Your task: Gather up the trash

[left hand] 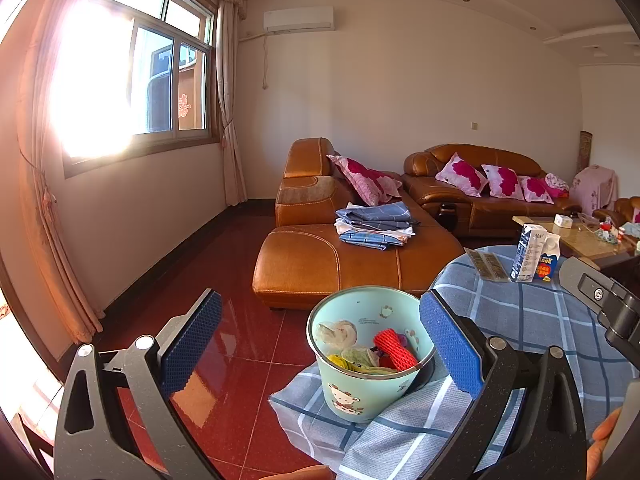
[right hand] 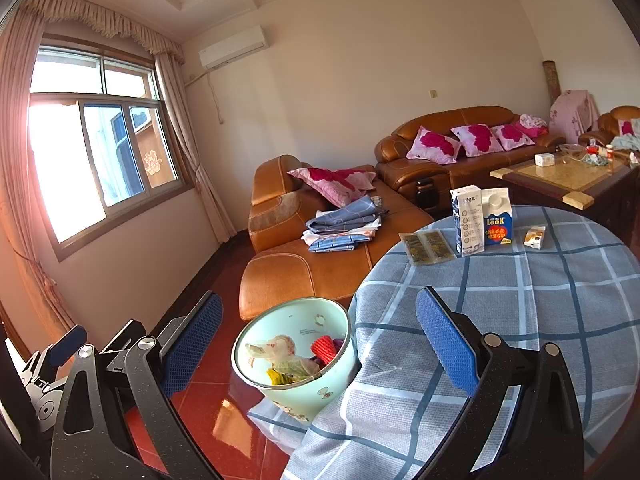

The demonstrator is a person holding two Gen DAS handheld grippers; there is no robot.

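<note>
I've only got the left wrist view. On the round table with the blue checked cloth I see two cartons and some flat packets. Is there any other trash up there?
Observer: Yes. The right wrist view shows a small white and orange cardboard box on the round table with the blue checked cloth. In that view it lies just right of the blue and white gable-top carton.
Operator: I only see the edge of the right gripper. Is it holding anything?
Observer: No. The right gripper has its jaws wide apart, with nothing between its blue pads.
</note>
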